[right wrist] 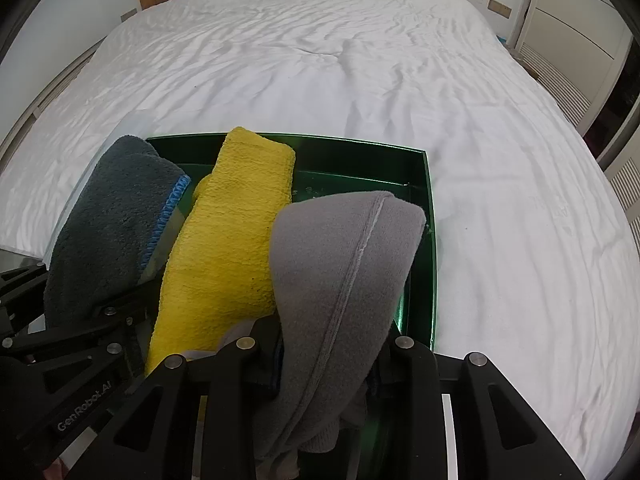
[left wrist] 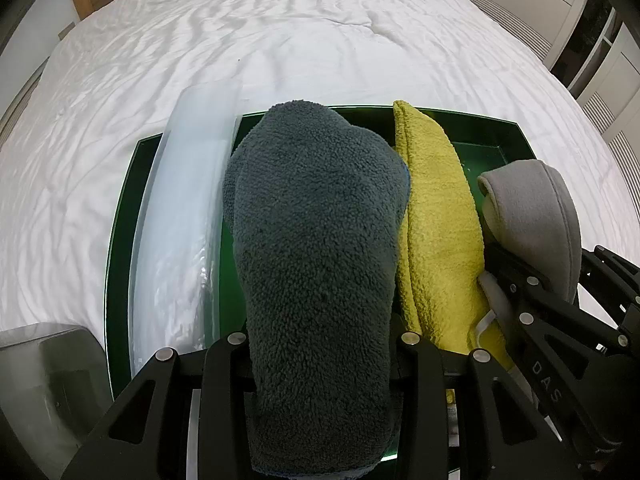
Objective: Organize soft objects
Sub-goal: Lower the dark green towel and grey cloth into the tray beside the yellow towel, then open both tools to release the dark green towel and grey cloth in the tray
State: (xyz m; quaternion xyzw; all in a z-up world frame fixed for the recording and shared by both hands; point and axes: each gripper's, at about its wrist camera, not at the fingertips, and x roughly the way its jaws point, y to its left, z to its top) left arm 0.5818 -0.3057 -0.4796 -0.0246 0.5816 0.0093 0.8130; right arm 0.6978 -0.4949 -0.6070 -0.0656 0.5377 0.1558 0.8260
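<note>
Left gripper (left wrist: 320, 344) clamps the dark grey towel (left wrist: 316, 240); right gripper (right wrist: 320, 352) clamps the light grey cloth (right wrist: 344, 280), both over the green tray (right wrist: 424, 216). Risk: loose folds snagging the yellow towel (right wrist: 232, 232) between them.

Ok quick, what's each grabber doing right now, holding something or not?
Left gripper: shut on the dark teal cloth.
Right gripper: shut on the grey cloth.
</note>
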